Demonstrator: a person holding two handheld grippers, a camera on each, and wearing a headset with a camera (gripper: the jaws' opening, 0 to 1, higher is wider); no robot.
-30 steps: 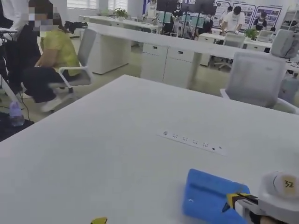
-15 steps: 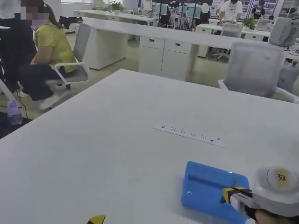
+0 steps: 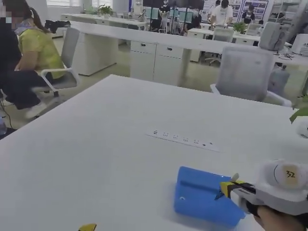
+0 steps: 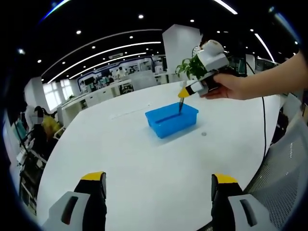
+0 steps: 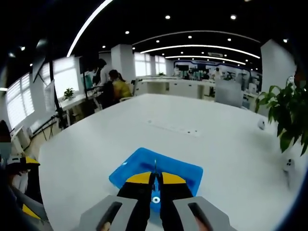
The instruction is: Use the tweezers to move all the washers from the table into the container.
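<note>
**Washer** (image 4: 204, 134), loose. One small grey ring on the tabletop (image 4: 144, 159) in the left gripper view. It lies just outside the container, beside the wall that faces your right hand. It is too small to say more.

**Pale ring** (image 3: 182, 198), unconfirmed. It sits on the blue of the container in the head view. It may be a washer already delivered or only a mark in the plastic.

**Tweezers** (image 4: 180, 107). The long axis points steeply down, with the tips inside the container. Whether they carry anything cannot be told.

**Container** (image 3: 199, 211). Blue, shallow, rectangular and open-topped, standing on the tabletop.

**Right gripper** (image 5: 155, 179). Its fingers are pressed together on the tweezers. It is held over the container's near corner.

**Left gripper** (image 4: 159, 178). Its fingers are spread wide with nothing between them. It is low over the tabletop and well apart from the container.

**Governing relation.** The loose washer lies across the container wall from the tweezer tips, on your right hand's side. Your right gripper is by far the nearer. By my judgement, the tips must rise clear of the wall before they come down on the outer side.

**Change noted.** Against the earlier head views, the power strip (image 3: 185, 140) and the container sit further left in the picture. That is your head turning, not the things moving. The right gripper keeps the same station over the container's corner.
</note>
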